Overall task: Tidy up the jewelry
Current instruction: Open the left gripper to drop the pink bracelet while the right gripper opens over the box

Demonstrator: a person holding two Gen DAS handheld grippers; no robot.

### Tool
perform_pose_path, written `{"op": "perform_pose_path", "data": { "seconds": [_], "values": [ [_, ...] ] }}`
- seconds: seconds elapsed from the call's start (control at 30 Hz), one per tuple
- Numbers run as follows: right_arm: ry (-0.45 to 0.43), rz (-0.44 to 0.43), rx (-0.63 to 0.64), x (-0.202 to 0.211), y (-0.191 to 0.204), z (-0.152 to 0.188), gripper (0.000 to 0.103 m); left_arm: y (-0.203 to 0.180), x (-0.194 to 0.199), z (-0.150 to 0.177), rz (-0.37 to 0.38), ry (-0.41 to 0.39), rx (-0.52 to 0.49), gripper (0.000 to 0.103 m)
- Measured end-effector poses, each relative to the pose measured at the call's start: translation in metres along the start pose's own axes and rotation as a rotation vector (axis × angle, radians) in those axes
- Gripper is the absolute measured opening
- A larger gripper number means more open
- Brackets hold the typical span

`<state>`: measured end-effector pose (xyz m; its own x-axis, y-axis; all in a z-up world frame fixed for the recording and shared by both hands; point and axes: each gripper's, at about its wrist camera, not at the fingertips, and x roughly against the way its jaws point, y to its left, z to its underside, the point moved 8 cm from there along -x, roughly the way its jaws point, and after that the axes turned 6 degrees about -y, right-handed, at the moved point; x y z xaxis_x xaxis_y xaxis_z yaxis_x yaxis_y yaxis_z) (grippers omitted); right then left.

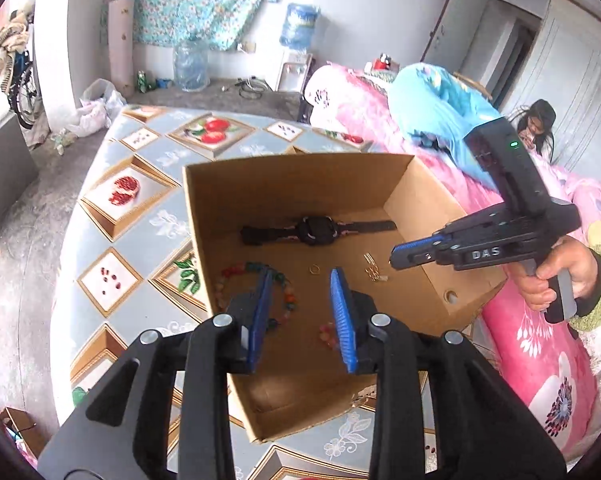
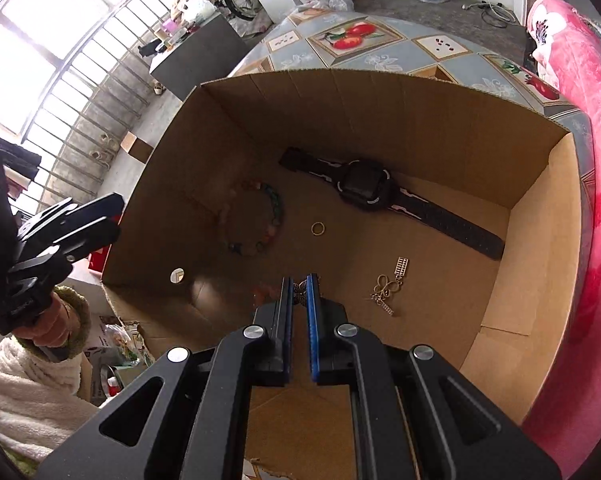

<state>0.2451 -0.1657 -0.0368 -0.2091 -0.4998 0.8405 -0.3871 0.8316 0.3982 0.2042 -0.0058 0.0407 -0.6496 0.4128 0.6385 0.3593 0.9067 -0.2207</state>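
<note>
An open cardboard box [image 1: 300, 168] [image 2: 380, 112] on the table holds a black watch [image 1: 316, 230] [image 2: 364, 184], a coloured bead bracelet [image 1: 290, 304] [image 2: 276, 204], a gold ring [image 1: 314, 269] [image 2: 318, 228], a gold charm piece [image 1: 374, 272] [image 2: 388, 288] and some pink beads [image 1: 326, 334]. My left gripper [image 1: 300, 276] hangs open over the bracelet, nothing between its blue pads. My right gripper [image 2: 299, 280] [image 1: 396, 254] points down into the box, shut on a small silvery butterfly-shaped trinket [image 2: 300, 296] above the floor.
The box sits on a fruit-patterned tablecloth [image 1: 140, 200]. A bed with a pink blanket [image 1: 540, 340] runs along the right side, and a person [image 1: 540, 124] sits beyond it. Water bottles [image 1: 190, 64] stand on the floor at the far wall.
</note>
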Motion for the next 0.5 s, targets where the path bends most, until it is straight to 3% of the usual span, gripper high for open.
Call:
{"op": "perform_pose_path", "data": {
  "seconds": [0.1,0.27,0.5],
  "values": [
    [0.092,0.039,-0.034,-0.022,-0.008,-0.007,0.007,0.011,0.016,-0.001,-0.021,-0.058,0.011,0.043],
    [0.196,0.117,-0.07,-0.052,-0.021,-0.011,0.007,0.024,0.022,0.007,-0.015,-0.062,0.048,0.052],
    [0.205,0.133,-0.103,-0.06,-0.027,-0.012,0.008,0.028,0.022,0.024,0.01,-0.048,0.094,0.056]
  ]
}}
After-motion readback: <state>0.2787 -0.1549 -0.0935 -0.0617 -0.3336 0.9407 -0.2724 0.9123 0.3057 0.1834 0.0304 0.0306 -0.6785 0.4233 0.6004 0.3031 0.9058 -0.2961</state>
